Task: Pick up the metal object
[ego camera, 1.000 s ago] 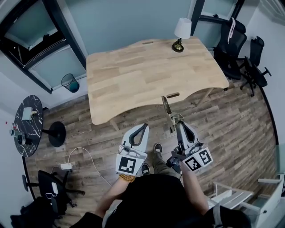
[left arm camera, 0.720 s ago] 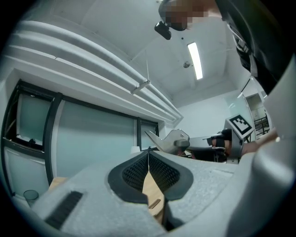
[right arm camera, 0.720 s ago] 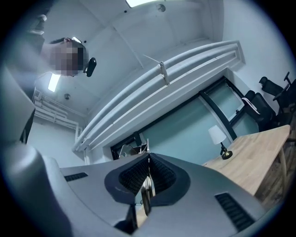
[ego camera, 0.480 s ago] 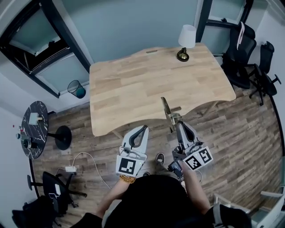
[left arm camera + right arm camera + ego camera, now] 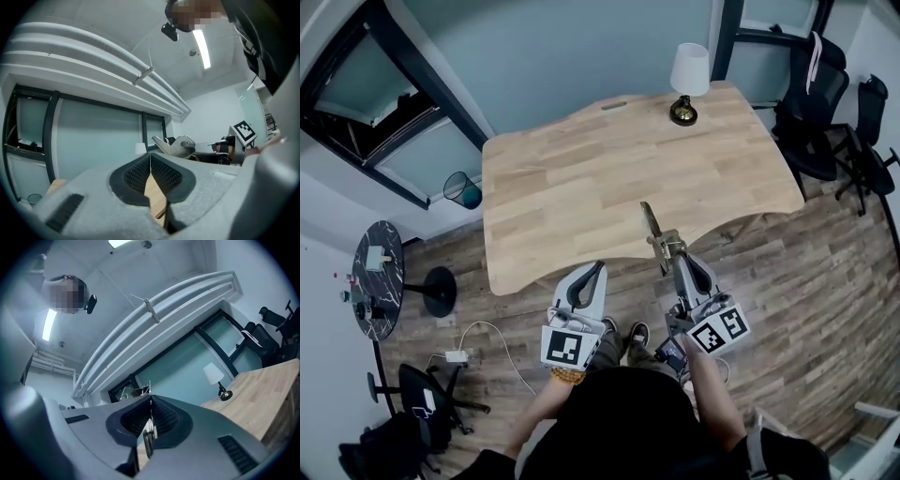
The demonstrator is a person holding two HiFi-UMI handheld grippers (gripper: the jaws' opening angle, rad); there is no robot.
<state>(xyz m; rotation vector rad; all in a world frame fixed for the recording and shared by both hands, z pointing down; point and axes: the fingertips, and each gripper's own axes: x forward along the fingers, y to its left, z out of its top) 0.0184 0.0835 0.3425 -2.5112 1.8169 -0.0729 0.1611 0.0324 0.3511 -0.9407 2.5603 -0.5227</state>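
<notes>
The metal object (image 5: 653, 232), a thin, dull brass-toned piece, stuck out slantwise from the clamped jaws of the right gripper (image 5: 673, 261), over the table's (image 5: 581, 187) near edge.

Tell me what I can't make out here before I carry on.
Kind of metal object: tiny in the head view; in the right gripper view the right gripper covers all but an edge.
Things on the round side table: too small, head view.
Base of the lamp: left gripper view, behind the left gripper.
</notes>
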